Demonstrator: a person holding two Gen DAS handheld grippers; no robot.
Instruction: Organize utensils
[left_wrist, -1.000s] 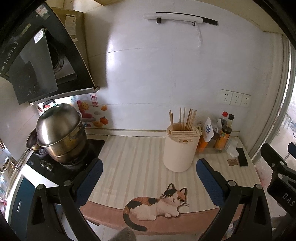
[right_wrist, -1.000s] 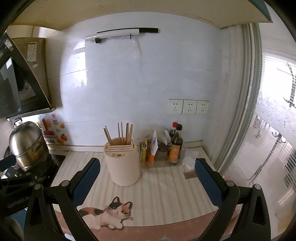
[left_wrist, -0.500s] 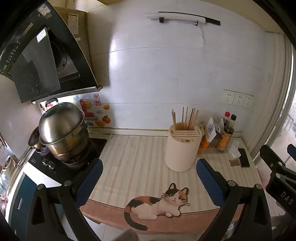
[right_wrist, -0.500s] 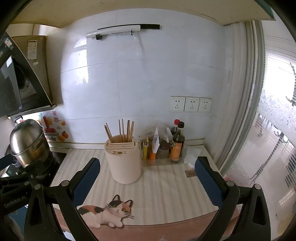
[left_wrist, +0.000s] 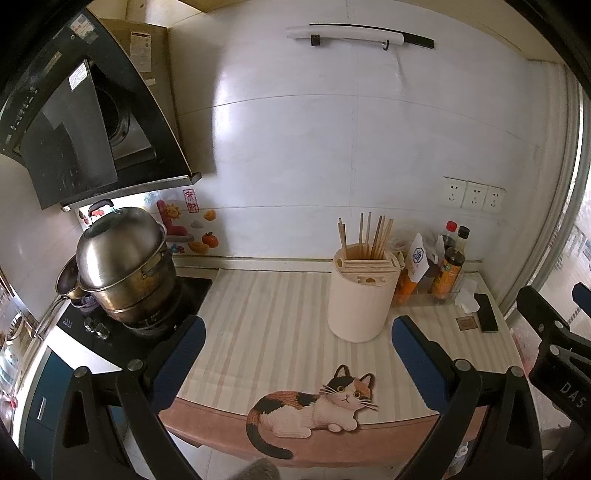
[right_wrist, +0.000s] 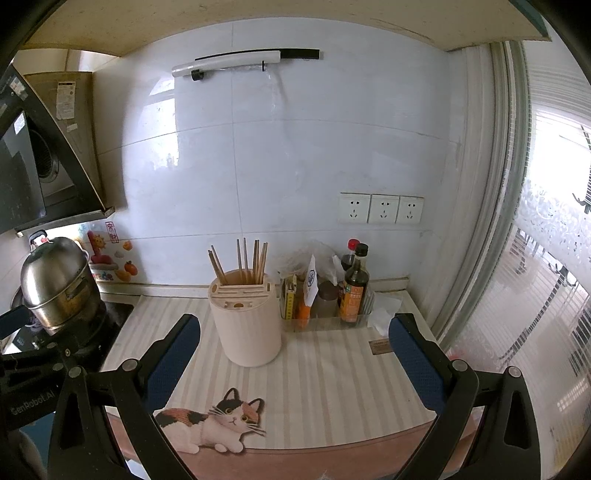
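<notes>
Black tongs (left_wrist: 297, 345) with blue pads (left_wrist: 413, 354) and silver screws (white lettering on one housing)

Steel steamer pot (left_wrist: 122, 254) with domed lid on the black stove (left_wrist: 122, 332), range hood (left_wrist: 74, 125) above. Fruit and sun stickers (left_wrist: 192, 229) on the tile wall behind it. Striped counter mat (right_wrist: 314, 387) with a calico cat print (right_wrist: 210, 424) at its front edge. Sauce bottles (right_wrist: 354, 284) (two, dark caps and red cap) in a clear tray (right_wrist: 328, 321). Triple wall sockets (right_wrist: 380, 208). Phone (left_wrist: 487, 312) lies flat near the window side.
</notes>
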